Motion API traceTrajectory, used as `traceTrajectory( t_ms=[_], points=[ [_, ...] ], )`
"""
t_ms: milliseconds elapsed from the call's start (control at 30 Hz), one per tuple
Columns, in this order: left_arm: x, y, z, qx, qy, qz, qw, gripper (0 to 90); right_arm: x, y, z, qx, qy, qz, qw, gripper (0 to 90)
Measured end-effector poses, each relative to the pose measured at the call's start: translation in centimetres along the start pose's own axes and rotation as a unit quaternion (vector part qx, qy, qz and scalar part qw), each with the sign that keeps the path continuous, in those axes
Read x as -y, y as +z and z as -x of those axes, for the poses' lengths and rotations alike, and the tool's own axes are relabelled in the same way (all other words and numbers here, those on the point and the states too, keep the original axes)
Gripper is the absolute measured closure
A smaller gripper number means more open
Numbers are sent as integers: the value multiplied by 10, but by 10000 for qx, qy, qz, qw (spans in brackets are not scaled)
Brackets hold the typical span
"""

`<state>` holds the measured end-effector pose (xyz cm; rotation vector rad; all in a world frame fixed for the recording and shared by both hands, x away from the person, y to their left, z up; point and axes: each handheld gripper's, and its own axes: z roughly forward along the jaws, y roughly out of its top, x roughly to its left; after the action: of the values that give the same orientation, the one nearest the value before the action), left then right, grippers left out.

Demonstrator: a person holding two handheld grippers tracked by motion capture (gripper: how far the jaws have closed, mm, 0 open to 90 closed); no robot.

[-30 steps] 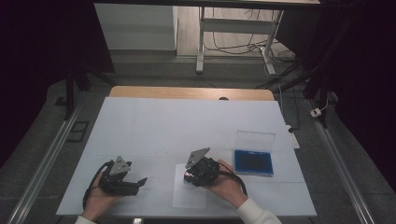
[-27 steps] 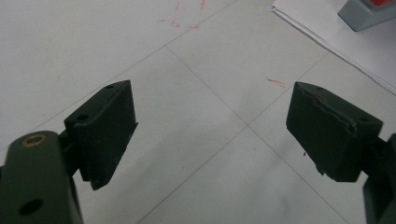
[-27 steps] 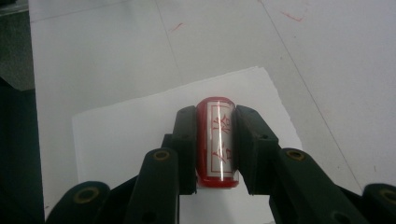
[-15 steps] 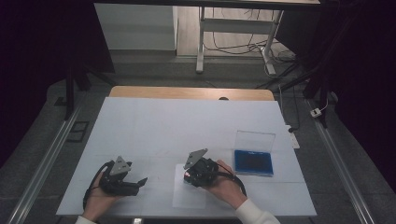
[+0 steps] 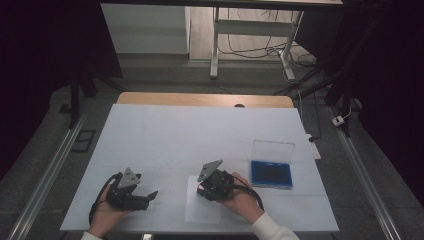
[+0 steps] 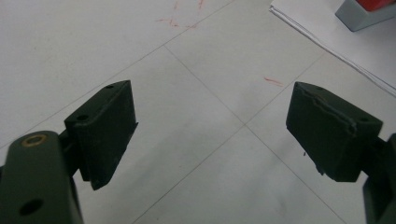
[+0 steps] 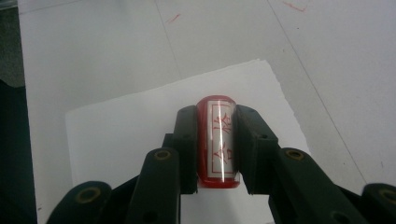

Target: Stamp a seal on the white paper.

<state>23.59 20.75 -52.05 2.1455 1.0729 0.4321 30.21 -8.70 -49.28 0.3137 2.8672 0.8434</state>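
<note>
In the right gripper view a red stamp (image 7: 218, 140) with a white label and red characters stands clamped between the jaws of my right gripper (image 7: 217, 144), just above a white sheet of paper (image 7: 140, 135). From the high view that gripper (image 5: 209, 186) hovers over the paper (image 5: 201, 210) near the table's front edge. My left gripper (image 5: 145, 196) rests at the front left, jaws wide apart and holding nothing; its own view shows bare table between the pads (image 6: 105, 126), with the paper's corner (image 6: 327, 32) farther off.
A blue ink pad case (image 5: 271, 173) with its clear lid raised stands right of the paper. The white table cover (image 5: 200, 135) spreads behind both hands. A grey and red object (image 6: 364, 11) sits on the paper in the left gripper view.
The right gripper with the stamp has shifted slightly over the paper. The left gripper has stayed in place.
</note>
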Motion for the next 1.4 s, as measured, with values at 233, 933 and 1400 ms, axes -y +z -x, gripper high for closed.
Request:
traceTrajectory(
  t_ms=[233, 933, 1400],
  points=[
    [0, 0, 0, -15, -10, 0, 10000, 162, 1, 0, -1, 6, 69, 16, 10000, 708],
    [0, -1, -2, -34, -30, 34, 10000, 163, 2, 0, -3, 47, 4, 83, 10000, 705],
    [1, -2, -4, -43, -45, 44, 10000, 162, 0, -6, -6, 50, 35, 288, 9996, 698]
  ],
)
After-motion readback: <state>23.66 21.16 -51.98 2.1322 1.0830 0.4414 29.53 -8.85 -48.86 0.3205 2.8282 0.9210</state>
